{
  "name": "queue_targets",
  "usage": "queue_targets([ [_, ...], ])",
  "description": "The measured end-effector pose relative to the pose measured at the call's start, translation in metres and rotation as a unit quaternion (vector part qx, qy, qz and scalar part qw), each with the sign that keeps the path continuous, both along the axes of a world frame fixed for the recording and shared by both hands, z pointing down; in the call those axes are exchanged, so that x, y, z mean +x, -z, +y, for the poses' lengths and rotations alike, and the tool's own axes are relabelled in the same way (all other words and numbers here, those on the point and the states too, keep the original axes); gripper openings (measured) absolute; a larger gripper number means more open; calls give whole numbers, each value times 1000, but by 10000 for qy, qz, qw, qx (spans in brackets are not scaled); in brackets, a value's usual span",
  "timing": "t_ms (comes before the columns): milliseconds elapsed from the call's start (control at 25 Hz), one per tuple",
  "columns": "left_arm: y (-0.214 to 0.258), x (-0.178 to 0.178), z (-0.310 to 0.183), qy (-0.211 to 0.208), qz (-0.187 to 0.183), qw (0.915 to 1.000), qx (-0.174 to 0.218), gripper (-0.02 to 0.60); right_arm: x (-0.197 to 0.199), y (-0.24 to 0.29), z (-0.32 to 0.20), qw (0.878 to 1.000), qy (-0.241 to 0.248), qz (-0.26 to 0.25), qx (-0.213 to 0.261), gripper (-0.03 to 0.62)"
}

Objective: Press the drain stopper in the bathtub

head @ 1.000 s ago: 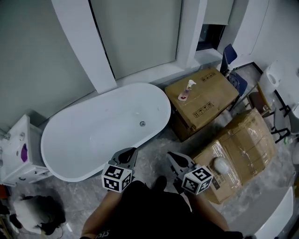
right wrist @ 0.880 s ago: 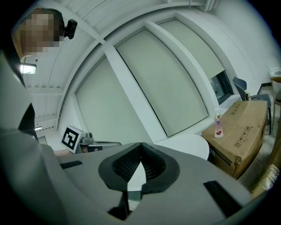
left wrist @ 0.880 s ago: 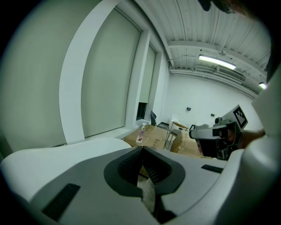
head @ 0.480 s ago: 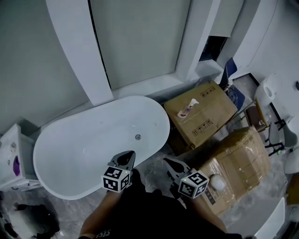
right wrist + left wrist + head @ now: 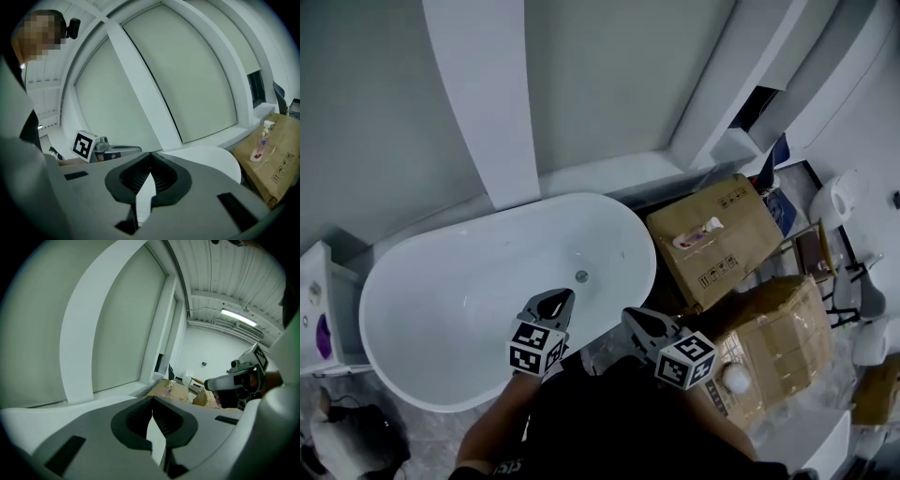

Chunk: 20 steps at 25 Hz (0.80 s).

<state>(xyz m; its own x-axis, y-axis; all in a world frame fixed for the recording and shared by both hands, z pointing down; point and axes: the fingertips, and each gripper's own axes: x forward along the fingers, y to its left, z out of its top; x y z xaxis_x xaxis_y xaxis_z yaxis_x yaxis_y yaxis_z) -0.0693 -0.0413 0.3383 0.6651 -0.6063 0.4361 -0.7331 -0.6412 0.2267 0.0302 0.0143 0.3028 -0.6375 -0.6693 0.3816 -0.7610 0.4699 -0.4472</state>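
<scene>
Bathtub: white oval bathtub (image 5: 441,300) beneath the grey wall panels; its basin shows a smooth white floor
Drain stopper: small round metal drain stopper (image 5: 581,276) set in the tub floor, toward the right end; nothing touches it
Left gripper: left gripper (image 5: 555,302) hangs over the tub's near rim, tips pointing at the stopper but apart from it; jaws brought together, tips touching, nothing between them (image 5: 152,399)
Right gripper: right gripper (image 5: 636,319) just outside the near rim, beside the left one; jaws likewise closed on nothing (image 5: 151,153)
Cardboard box: cardboard box (image 5: 717,239) just beside the tub's right end; a pump bottle (image 5: 698,234) rests on its top
Wrapped box: wrapped box (image 5: 773,342) nearer the person; a white rounded object (image 5: 734,377) on its corner
</scene>
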Motion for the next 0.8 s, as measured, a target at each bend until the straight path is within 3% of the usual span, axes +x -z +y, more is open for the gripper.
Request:
queue_targets([
  [280, -28, -18, -21, 168, 57, 9990, -401, 15, 0, -16, -26, 9995, -135, 84, -267, 14],
  [600, -31, -3, -53, 156, -75, 9989, -431, 15, 4, -28, -61, 9994, 20, -68, -350, 15],
  [800, -37, 1, -82, 358, -286, 9973, -568, 15, 17, -29, -89, 9994, 147, -168, -260, 14],
])
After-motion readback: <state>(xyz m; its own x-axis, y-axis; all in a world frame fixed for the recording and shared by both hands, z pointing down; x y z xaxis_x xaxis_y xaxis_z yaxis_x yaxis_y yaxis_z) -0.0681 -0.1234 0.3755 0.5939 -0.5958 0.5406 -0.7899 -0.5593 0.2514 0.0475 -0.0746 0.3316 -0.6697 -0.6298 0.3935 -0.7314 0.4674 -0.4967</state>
